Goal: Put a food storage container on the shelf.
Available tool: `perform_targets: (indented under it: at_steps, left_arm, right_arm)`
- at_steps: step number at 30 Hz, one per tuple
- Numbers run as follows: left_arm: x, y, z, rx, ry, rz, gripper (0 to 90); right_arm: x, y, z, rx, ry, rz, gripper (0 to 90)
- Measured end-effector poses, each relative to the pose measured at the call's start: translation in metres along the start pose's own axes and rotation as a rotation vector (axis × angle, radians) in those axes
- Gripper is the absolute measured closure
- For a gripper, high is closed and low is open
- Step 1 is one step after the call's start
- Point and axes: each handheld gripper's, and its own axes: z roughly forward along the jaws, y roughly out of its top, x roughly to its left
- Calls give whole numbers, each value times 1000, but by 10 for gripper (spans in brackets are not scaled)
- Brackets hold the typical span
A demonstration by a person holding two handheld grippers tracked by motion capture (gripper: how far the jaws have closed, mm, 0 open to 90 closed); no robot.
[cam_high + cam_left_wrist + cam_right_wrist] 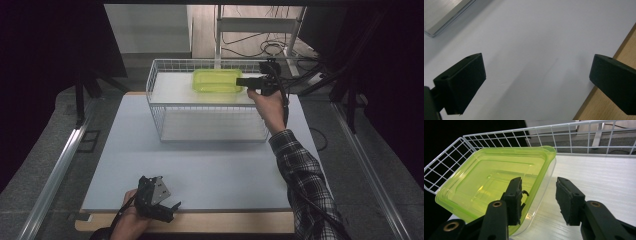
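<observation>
The green plastic container (pixel 217 80) sits on the top shelf of the white wire rack (pixel 156 80), near the rear edge of that shelf. The right gripper (pixel 243 81) is at the container's right end. In the right gripper view its jaws stand apart, one over the lid (pixel 491 177) and one outside the clear wall; whether a pad touches the rim is hard to judge. The left gripper (pixel 175 210) rests at the table's (pixel 210 170) front edge, jaws wide apart and holding nothing.
</observation>
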Motion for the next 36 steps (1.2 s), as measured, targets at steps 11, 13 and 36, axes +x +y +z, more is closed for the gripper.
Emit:
perform_targets:
  at_steps: [11,13,36]
  left_arm:
    - [1,1,-2,-10,-16,-42,7]
    - [2,1,-2,-11,-21,-52,8]
    - [11,0,-5,-54,-91,-199,10]
  right_arm:
    - [4,1,-7,5,21,-50,329]
    - [6,-1,-11,9,34,-75,286]
    - [17,-31,-46,3,63,-329,80]
